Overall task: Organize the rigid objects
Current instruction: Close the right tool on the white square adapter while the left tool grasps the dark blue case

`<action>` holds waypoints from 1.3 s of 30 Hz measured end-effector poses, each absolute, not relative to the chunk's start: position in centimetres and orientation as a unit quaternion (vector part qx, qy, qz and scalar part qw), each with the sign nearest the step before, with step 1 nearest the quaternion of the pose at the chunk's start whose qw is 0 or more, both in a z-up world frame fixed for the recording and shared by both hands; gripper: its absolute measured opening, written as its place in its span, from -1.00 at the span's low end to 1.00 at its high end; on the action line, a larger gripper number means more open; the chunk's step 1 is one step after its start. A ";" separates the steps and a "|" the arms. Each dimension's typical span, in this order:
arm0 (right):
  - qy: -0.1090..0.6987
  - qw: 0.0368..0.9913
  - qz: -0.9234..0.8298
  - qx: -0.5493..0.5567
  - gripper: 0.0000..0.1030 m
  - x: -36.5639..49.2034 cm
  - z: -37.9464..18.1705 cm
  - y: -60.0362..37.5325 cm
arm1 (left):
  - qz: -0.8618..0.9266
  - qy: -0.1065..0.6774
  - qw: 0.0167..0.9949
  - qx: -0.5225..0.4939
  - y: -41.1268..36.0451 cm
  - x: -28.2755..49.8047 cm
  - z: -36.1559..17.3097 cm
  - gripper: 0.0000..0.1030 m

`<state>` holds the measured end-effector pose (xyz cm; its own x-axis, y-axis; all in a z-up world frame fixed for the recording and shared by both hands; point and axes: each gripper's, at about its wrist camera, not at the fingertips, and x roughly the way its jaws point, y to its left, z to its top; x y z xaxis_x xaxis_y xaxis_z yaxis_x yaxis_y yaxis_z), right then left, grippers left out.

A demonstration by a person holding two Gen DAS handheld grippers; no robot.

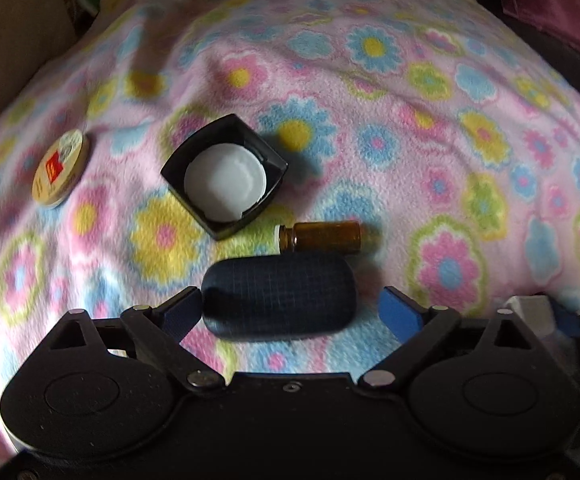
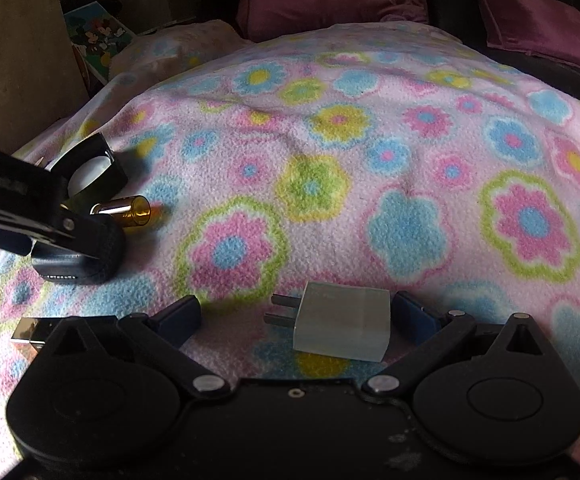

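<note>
Between my left gripper's wide-spread fingers lies the dark oval case
Its left end touches one pad, the right pad stands clear; nothing gripped, amber vial just beyond

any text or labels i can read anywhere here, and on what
No text reads clearly in either view.
Round disc: a printed label with a red patch, lettering too blurred to read.
White plug adapter: faint marks on its top face, too faint to read.
Picture board by the wall: cartoon figures, no legible words.
Amber vial, dark oval case, black square lid: no writing visible.
</note>
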<state>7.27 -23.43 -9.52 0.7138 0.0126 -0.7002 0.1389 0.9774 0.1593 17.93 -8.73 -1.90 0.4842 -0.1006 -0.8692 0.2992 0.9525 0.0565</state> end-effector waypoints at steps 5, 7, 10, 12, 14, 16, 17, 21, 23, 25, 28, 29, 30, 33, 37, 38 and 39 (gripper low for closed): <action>0.376 0.921 -0.036 0.095 1.00 7.4 -9.6 -23.2 | -0.122 0.490 0.854 0.127 -9.4 18.6 -3.5 0.91; 0.376 0.921 -0.036 0.094 1.00 7.4 -9.6 -23.2 | -0.124 0.499 0.848 0.126 -9.3 18.9 -4.5 0.93; 0.377 0.921 -0.036 0.093 1.00 7.5 -9.6 -23.2 | -0.132 0.491 0.854 0.108 -8.8 18.9 -5.1 0.95; 0.377 0.921 -0.036 0.092 1.00 7.5 -9.6 -23.2 | -0.137 0.482 0.858 0.110 -8.8 18.8 -5.3 0.95; 0.377 0.921 -0.037 0.091 1.00 7.5 -9.6 -23.1 | -0.146 0.463 0.866 0.118 -8.8 18.5 -5.5 0.95; 0.378 0.921 -0.037 0.089 1.00 7.5 -9.6 -23.1 | -0.160 0.439 0.875 0.127 -8.7 18.2 -6.0 0.95; 0.378 0.921 -0.037 0.088 1.00 7.5 -9.7 -23.1 | -0.166 0.431 0.878 0.128 -8.6 18.1 -6.2 0.95; 0.379 0.921 -0.038 0.084 1.00 7.6 -9.7 -23.0 | -0.175 0.418 0.883 0.121 -8.0 17.8 -6.3 0.95; 0.380 0.920 -0.039 0.080 1.00 7.7 -9.7 -22.9 | -0.179 0.414 0.885 0.120 -7.7 17.5 -6.3 0.95; 0.382 0.920 -0.040 0.079 1.00 7.8 -9.7 -22.8 | -0.181 0.412 0.885 0.117 -7.8 17.6 -6.3 0.94; 0.385 0.919 -0.041 0.075 1.00 7.9 -9.7 -22.7 | -0.187 0.408 0.887 0.110 -7.5 17.5 -6.3 0.87; 0.387 0.918 -0.041 0.074 1.00 7.9 -9.6 -22.7 | -0.190 0.407 0.887 0.108 -7.3 17.4 -6.2 0.84; 0.388 0.918 -0.041 0.073 1.00 8.0 -9.6 -22.6 | -0.193 0.405 0.887 0.106 -7.1 17.2 -6.2 0.75; 0.394 0.916 -0.044 0.066 1.00 8.2 -9.4 -22.4 | -0.201 0.406 0.886 0.102 -6.6 17.2 -5.9 0.66; 0.401 0.913 -0.050 0.064 0.88 8.1 -9.0 -22.2 | -0.212 0.413 0.878 0.115 -6.4 17.1 -5.7 0.66; 0.402 0.912 -0.053 0.065 0.80 8.0 -8.9 -22.3 | -0.213 0.414 0.877 0.118 -6.3 16.9 -5.6 0.66; 0.405 0.910 -0.057 0.067 0.75 8.0 -8.8 -22.4 | -0.213 0.416 0.876 0.120 -6.2 16.8 -5.5 0.66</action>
<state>7.99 -22.35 -8.75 0.6662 -0.0500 -0.7441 0.1586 0.9844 0.0758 16.80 -6.19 -5.54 0.5625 -0.2726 -0.7806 0.4728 0.8806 0.0332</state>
